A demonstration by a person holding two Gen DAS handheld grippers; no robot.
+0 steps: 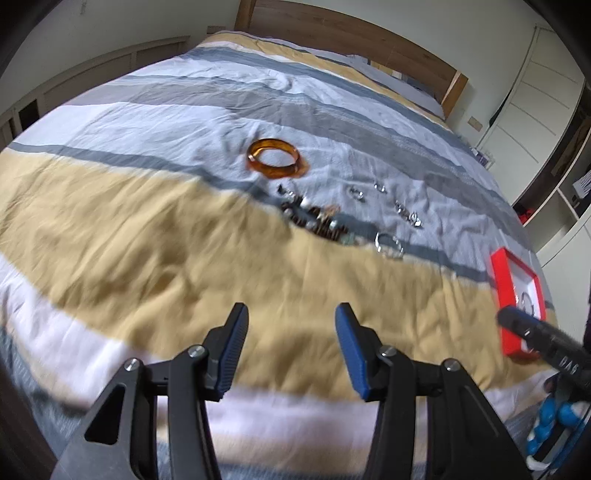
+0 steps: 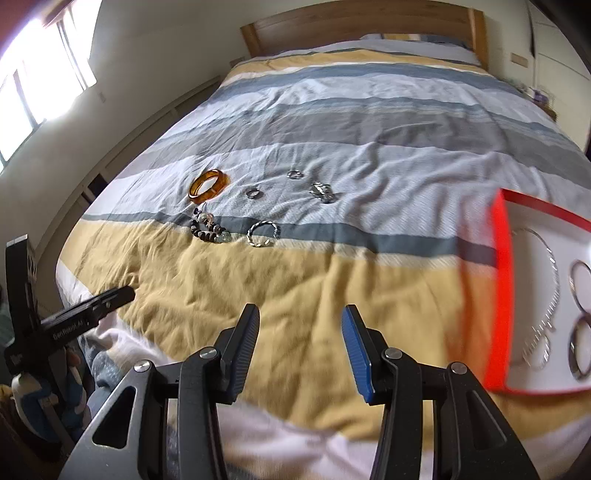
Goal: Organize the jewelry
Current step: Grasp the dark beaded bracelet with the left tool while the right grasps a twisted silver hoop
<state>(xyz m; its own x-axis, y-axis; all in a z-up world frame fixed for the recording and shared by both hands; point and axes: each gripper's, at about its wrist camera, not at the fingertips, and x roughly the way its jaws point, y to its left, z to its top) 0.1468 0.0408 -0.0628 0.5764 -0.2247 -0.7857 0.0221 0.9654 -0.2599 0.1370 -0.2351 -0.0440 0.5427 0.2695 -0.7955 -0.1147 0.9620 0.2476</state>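
Observation:
Jewelry lies on a striped bedspread. An amber bangle (image 1: 276, 158) (image 2: 208, 185) is farthest, with a dark beaded bracelet (image 1: 316, 220) (image 2: 209, 230) and a twisted silver bangle (image 1: 388, 245) (image 2: 263, 233) nearer. Small silver rings (image 1: 357, 194) (image 2: 254, 192) and a silver cluster (image 1: 408, 215) (image 2: 322, 192) lie beside them. A red box (image 1: 517, 295) (image 2: 502, 295) with a white lining holds a chain and two rings (image 2: 580, 280). My left gripper (image 1: 291, 314) is open over the yellow stripe, nothing between its fingers. My right gripper (image 2: 301, 317) is open too, left of the box.
The bed's wooden headboard (image 2: 362, 26) stands at the far end, with a window (image 2: 40, 74) on the left wall and white wardrobes (image 1: 535, 110) on the right. The left gripper's body (image 2: 74, 317) shows at the right wrist view's left edge. Blue and white items (image 1: 554, 421) lie below the bed edge.

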